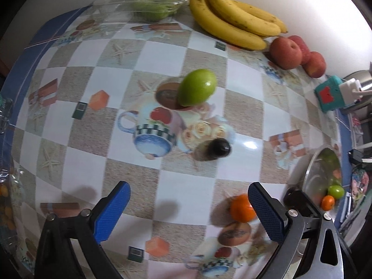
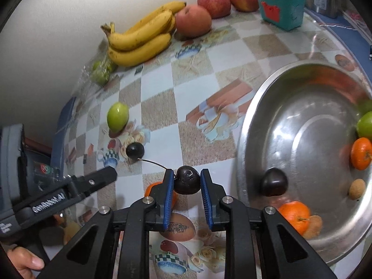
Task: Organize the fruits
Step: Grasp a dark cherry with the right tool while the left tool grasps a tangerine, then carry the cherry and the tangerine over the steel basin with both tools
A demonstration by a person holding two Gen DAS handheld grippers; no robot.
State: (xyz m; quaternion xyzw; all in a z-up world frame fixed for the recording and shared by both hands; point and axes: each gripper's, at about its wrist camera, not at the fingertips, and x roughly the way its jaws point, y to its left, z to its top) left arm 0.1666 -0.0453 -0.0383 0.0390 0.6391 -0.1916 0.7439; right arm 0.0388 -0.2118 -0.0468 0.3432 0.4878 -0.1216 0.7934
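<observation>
My right gripper (image 2: 187, 182) is shut on a dark cherry (image 2: 187, 182) with a long stem, held above the patterned table just left of the steel bowl (image 2: 302, 107). The bowl holds a dark cherry (image 2: 274, 182), two oranges (image 2: 294, 214), a green fruit (image 2: 365, 124) and a brown longan (image 2: 357, 188). My left gripper (image 1: 189, 207) is open and empty over the table. Ahead of it lie a green fruit (image 1: 197, 88), a dark cherry (image 1: 219, 148) and an orange (image 1: 241, 208) beside its right finger.
Bananas (image 1: 234, 14) and red apples (image 1: 295, 52) lie along the back wall, with a clear bag of green fruit (image 1: 151, 2) at the far left. A teal box (image 1: 330, 96) stands at the right. The steel bowl (image 1: 311, 174) shows at the right edge.
</observation>
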